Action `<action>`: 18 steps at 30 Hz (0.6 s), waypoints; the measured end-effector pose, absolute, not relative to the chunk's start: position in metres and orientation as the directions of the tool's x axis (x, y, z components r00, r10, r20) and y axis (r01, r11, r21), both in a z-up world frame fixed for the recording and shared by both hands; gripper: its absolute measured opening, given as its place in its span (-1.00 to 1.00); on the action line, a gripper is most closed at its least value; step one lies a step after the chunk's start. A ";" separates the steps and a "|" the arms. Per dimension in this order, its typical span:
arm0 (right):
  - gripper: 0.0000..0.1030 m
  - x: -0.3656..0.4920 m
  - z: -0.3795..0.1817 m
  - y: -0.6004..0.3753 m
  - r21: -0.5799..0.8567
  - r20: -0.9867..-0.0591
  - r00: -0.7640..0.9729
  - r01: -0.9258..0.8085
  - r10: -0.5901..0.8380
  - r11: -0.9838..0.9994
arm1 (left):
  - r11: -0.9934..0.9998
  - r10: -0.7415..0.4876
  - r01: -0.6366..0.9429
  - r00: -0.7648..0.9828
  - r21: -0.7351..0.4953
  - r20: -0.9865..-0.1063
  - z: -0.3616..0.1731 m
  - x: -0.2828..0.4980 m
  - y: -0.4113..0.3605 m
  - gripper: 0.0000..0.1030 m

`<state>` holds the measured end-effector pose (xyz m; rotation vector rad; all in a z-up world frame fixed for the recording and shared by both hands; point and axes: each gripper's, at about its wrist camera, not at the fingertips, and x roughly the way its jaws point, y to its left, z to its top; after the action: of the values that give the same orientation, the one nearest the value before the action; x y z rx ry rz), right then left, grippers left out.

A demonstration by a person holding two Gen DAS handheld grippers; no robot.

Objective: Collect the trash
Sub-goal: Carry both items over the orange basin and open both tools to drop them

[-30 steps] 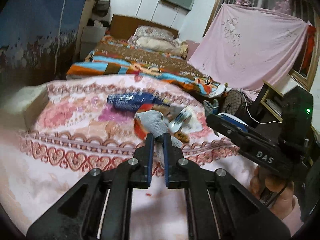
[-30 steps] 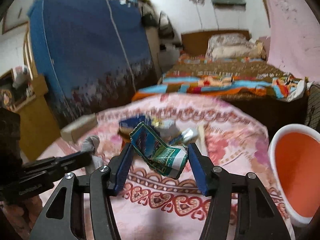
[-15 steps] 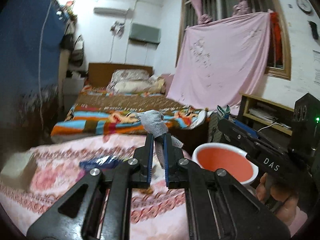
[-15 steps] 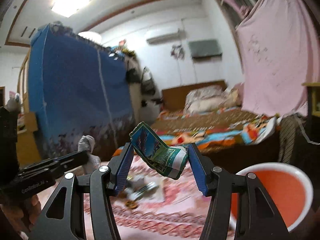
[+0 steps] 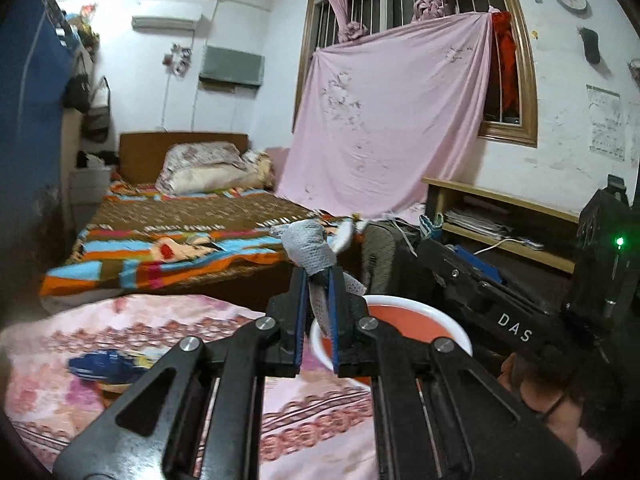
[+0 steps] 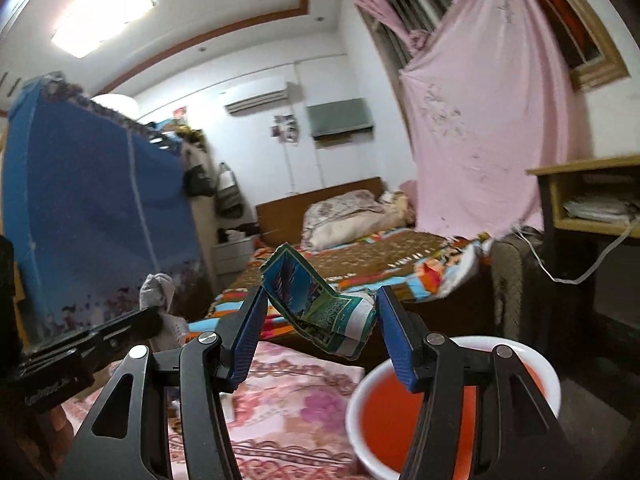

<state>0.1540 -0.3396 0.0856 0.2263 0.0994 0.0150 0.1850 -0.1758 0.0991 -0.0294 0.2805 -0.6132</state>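
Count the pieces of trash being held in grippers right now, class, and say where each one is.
2. A grey wad is pinched in the left gripper; a crumpled blue-green wrapper sits in the right gripper. More may lie unseen.

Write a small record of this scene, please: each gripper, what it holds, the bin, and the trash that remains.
left gripper: shut on grey mesh wad
right gripper: shut on crumpled green-blue wrapper
bin: white tub, orange inside, beside the pink patterned cloth
trash left: blue packet on the cloth
both loads: in the air, not yet in the bin
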 end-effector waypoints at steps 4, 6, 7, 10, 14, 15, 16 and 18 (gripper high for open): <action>0.09 0.157 0.080 -0.362 0.256 -0.142 0.989 0.068 -0.032 0.964 | 0.796 -0.603 0.587 0.743 -0.149 -0.292 0.095 0.198 -0.194 -1.00; 0.09 0.159 0.076 -0.371 0.275 -0.161 0.986 0.092 -0.049 0.957 | 0.788 -0.613 0.594 0.726 -0.165 -0.313 0.093 0.204 -0.205 -1.00; 0.10 0.159 0.075 -0.376 0.284 -0.169 0.984 0.105 -0.058 0.953 | 0.783 -0.619 0.596 0.715 -0.178 -0.326 0.092 0.209 -0.210 -1.00; 0.10 0.163 0.070 -0.388 0.296 -0.203 0.976 0.141 -0.082 0.945 | 0.772 -0.630 0.601 0.685 -0.205 -0.365 0.085 0.218 -0.224 -1.00; 0.10 0.164 0.060 -0.397 0.312 -0.254 0.962 0.180 -0.101 0.933 | 0.766 -0.633 0.602 0.642 -0.227 -0.433 0.072 0.229 -0.240 -1.00; 0.10 0.165 0.058 -0.400 0.315 -0.268 0.958 0.189 -0.104 0.930 | 0.765 -0.632 0.600 0.631 -0.234 -0.449 0.069 0.231 -0.244 -1.00; 0.11 0.166 0.057 -0.402 0.318 -0.279 0.954 0.199 -0.109 0.927 | 0.764 -0.633 0.598 0.618 -0.244 -0.466 0.066 0.235 -0.248 -1.00; 0.12 0.168 0.055 -0.405 0.323 -0.295 0.949 0.210 -0.112 0.923 | 0.760 -0.635 0.592 0.593 -0.266 -0.495 0.061 0.240 -0.254 -1.00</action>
<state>0.1676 -0.4049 0.0548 0.3598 0.2766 -0.1673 0.2404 -0.2536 0.0605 -0.0764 0.6052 -0.7145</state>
